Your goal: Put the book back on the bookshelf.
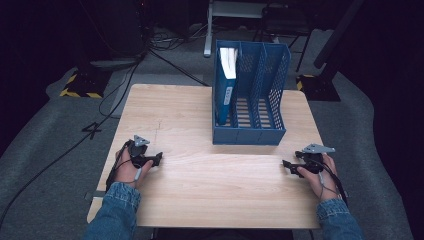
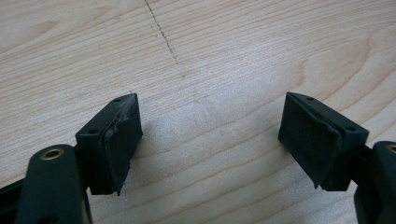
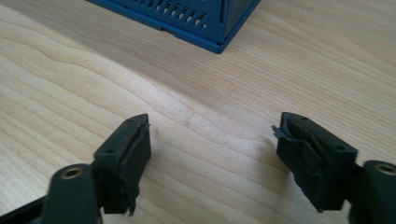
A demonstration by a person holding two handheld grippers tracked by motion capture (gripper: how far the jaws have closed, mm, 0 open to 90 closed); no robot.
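A blue three-slot file rack stands upright at the far middle of the wooden table. Its left slot holds a blue binder with a white spine label; the other two slots look empty. My left gripper rests at the table's near left, open, with bare wood between its pads. My right gripper rests at the near right, open, nothing between its pads. A corner of the rack shows ahead of it in the right gripper view.
Cables trail over the grey floor to the left of the table. Stand bases with yellow-black tape sit on the floor at the back left and right. A broad stretch of bare wood lies between the two grippers.
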